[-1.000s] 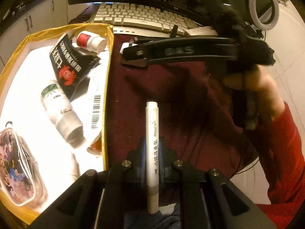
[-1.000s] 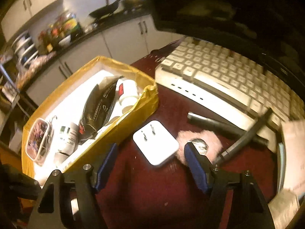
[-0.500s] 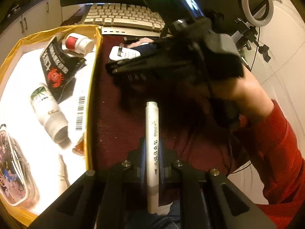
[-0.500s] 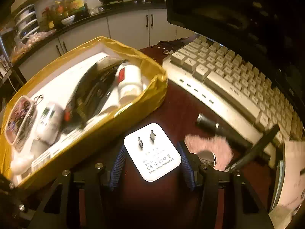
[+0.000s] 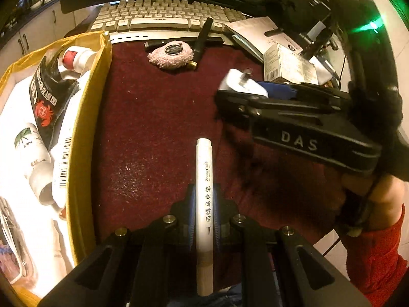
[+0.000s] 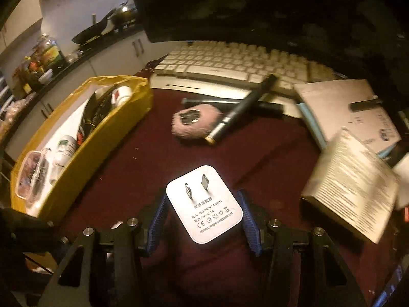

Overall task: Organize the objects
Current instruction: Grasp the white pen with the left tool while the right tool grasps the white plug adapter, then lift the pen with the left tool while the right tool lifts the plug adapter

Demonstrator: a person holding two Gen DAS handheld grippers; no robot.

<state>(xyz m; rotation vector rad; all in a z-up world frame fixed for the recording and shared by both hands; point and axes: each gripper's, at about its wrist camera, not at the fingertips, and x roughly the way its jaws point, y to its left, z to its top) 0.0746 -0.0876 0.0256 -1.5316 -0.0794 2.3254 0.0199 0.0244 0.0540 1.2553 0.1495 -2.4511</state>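
My left fingers (image 5: 190, 220) are clamped on the white marker (image 5: 204, 199), gripped mid-barrel so it stays balanced, pointing out over the maroon cloth (image 5: 153, 117). My right gripper (image 6: 203, 220) has its blue pads squeezed on the flat sides of the white charger (image 6: 204, 206), prongs up, lifted off the cloth. The yellow box (image 6: 107, 128), where both probably belong, sits to the left, already holding bottles and a black packet.

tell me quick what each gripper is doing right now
Left gripper: shut on the white marker.
Right gripper: shut on the white charger, lifted off the red cloth.
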